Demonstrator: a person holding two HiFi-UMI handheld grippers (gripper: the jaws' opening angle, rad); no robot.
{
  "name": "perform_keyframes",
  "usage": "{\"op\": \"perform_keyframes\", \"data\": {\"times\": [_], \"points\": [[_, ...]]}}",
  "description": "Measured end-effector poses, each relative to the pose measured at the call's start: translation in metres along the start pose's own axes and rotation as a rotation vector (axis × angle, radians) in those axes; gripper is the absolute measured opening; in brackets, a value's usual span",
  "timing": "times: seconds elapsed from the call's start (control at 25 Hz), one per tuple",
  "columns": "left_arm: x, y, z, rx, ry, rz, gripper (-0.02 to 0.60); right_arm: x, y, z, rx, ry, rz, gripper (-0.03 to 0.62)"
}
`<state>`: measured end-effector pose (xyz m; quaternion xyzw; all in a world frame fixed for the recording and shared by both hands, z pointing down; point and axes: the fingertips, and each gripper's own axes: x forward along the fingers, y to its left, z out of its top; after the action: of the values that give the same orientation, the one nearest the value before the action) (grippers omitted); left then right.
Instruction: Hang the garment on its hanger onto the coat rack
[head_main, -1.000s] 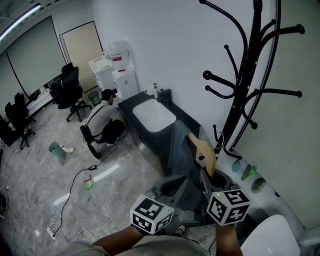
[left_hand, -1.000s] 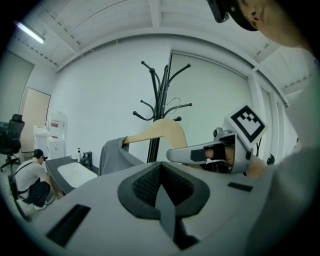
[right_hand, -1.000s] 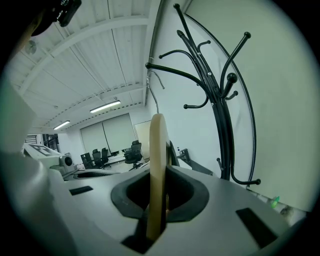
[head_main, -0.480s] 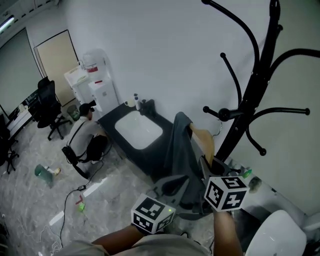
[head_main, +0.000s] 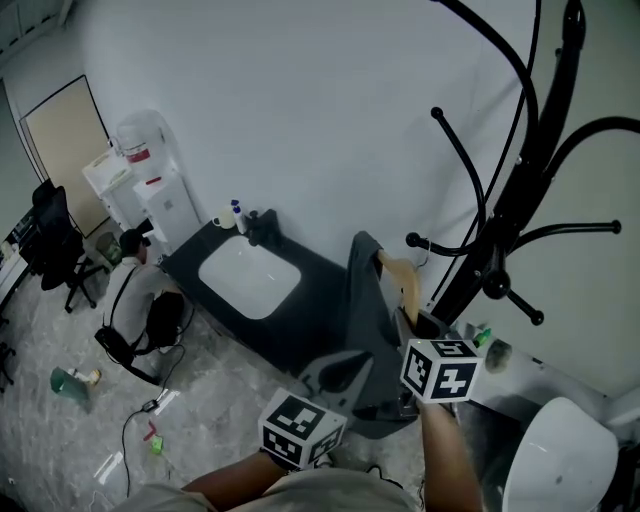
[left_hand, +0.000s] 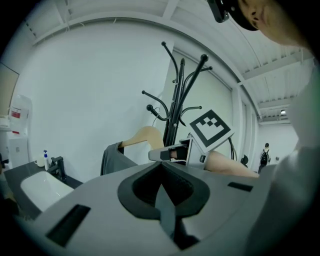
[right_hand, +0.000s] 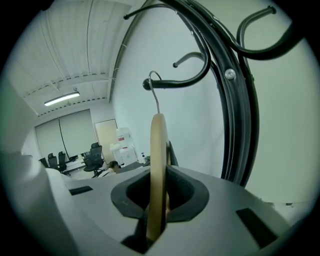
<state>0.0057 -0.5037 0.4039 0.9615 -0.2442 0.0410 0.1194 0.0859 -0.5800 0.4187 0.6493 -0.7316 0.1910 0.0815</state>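
Observation:
A black coat rack (head_main: 520, 200) with curved pegs stands against the white wall at the right. My right gripper (head_main: 412, 335) is shut on the wooden hanger (head_main: 405, 285), which carries a grey garment (head_main: 365, 300) draped to the left. In the right gripper view the hanger (right_hand: 158, 160) stands edge-on between the jaws. Its wire hook (right_hand: 155, 89) is level with the knobbed end of a rack peg (right_hand: 190, 80); whether they touch I cannot tell. My left gripper (head_main: 335, 375) is lower left by the garment's hem, its jaws (left_hand: 162, 192) shut with nothing between them.
A dark counter with a white sink (head_main: 248, 277) and small bottles (head_main: 235, 215) runs along the wall left of the garment. A person (head_main: 135, 290) crouches on the floor by a water dispenser (head_main: 150, 185). Office chairs (head_main: 55, 235) stand far left. A white rounded object (head_main: 555, 460) is at the lower right.
The right gripper has carried the hanger and garment up and closer to the coat rack. The left gripper has stayed low beside the garment, and the view has swung to the right.

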Motion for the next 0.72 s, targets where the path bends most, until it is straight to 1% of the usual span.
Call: {"op": "perform_keyframes", "data": {"times": [0.28, 0.44, 0.52, 0.72], "points": [[0.011, 0.006, -0.006, -0.013, 0.019, -0.043, 0.005, 0.006, -0.022, -0.009, 0.027, 0.012, -0.064, 0.054], [0.017, 0.001, -0.012, -0.018, 0.029, -0.062, 0.005, 0.002, -0.036, -0.018, 0.048, 0.011, -0.089, 0.055], [0.022, -0.002, -0.012, -0.02, 0.031, -0.069, 0.005, 0.0, -0.041, -0.016, 0.032, 0.001, -0.094, 0.055], [0.029, -0.012, -0.008, -0.022, 0.04, -0.083, 0.005, -0.021, -0.043, 0.006, -0.048, -0.078, -0.11, 0.066]]}}
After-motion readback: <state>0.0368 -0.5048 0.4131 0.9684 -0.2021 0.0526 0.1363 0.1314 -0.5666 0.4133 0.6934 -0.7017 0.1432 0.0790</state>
